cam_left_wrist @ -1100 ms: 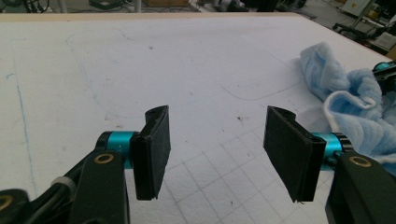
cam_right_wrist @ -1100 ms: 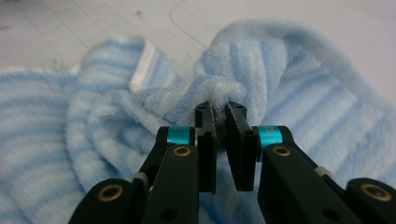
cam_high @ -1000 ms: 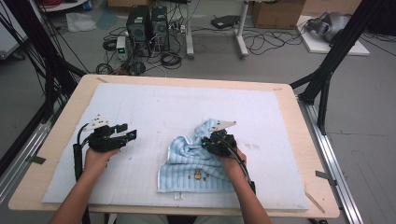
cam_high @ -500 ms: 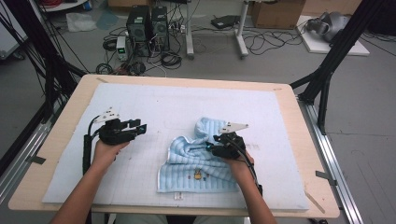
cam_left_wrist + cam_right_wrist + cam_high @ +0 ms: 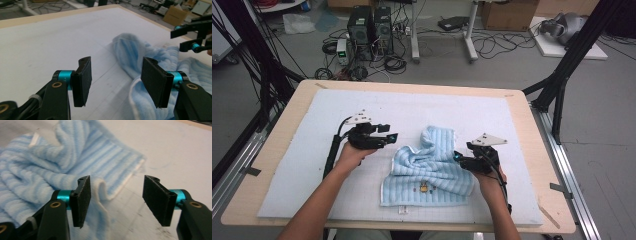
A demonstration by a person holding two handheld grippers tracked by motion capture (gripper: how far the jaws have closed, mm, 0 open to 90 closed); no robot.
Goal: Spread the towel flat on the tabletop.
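Observation:
A light blue striped towel (image 5: 427, 167) lies crumpled on the white mat (image 5: 302, 165), with a small tag at its near edge. My left gripper (image 5: 393, 136) hovers just left of the towel, pointing at it. Its jaws (image 5: 116, 80) have just been opening and hold nothing; the towel (image 5: 130, 47) lies beyond and to their right. My right gripper (image 5: 457, 157) sits at the towel's right edge. Its jaws (image 5: 116, 200) have also just been opening, and a fold of the towel (image 5: 50, 167) hem rises beside the left pad, not pinched.
The mat covers a wooden table (image 5: 539, 150). Bare mat stretches to the far side and to both sides of the towel. On the floor beyond stand computer towers (image 5: 369, 25), cables, a cardboard box (image 5: 507, 12) and black frame legs (image 5: 562, 75).
Both hands have shifted to the right. The right gripper, earlier on top of the towel, now sits at its right edge with jaws apart. The left gripper has come close to the towel.

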